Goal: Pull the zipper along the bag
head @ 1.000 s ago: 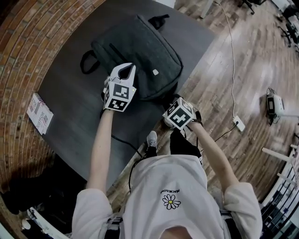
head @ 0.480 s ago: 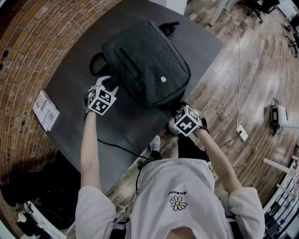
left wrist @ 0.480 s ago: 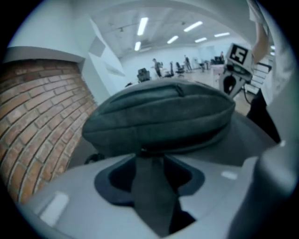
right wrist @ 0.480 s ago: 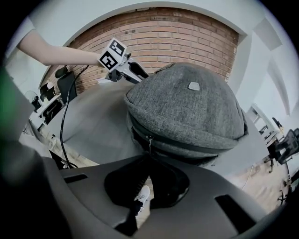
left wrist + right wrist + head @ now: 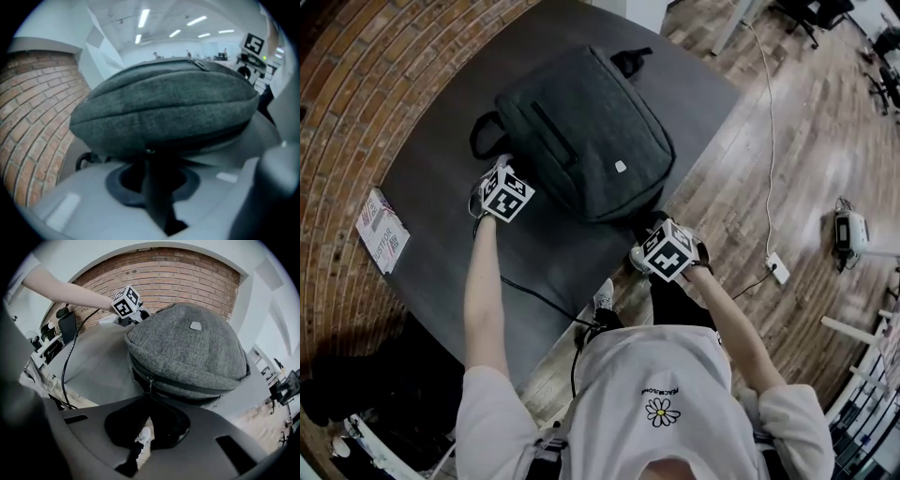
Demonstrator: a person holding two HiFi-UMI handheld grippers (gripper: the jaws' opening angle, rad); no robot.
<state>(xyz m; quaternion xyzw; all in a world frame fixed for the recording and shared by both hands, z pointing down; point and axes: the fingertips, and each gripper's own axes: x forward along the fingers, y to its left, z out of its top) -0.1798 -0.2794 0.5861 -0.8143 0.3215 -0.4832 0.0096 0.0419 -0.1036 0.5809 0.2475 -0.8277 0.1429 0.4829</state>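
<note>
Your soft dark grey felt backpack (image 5: 581,131), at the desk's (image 5: 431,178) near edge, will sag if tugged. Right gripper (image 5: 146,401) pinches its metal zipper pull (image 5: 150,383). Left gripper (image 5: 150,161), jaws spread but just closing, straddles a dark tab (image 5: 152,192). Grip tabs, not cloth.

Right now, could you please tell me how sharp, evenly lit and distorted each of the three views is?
Head view: sharp and evenly lit, though the lens bows the brickwork and floorboards. Left gripper view: soft throughout, the bag fuzzy, ceiling lights blown out. Right gripper view: crisp on the bag and zipper pull, dark at the corners.
</note>
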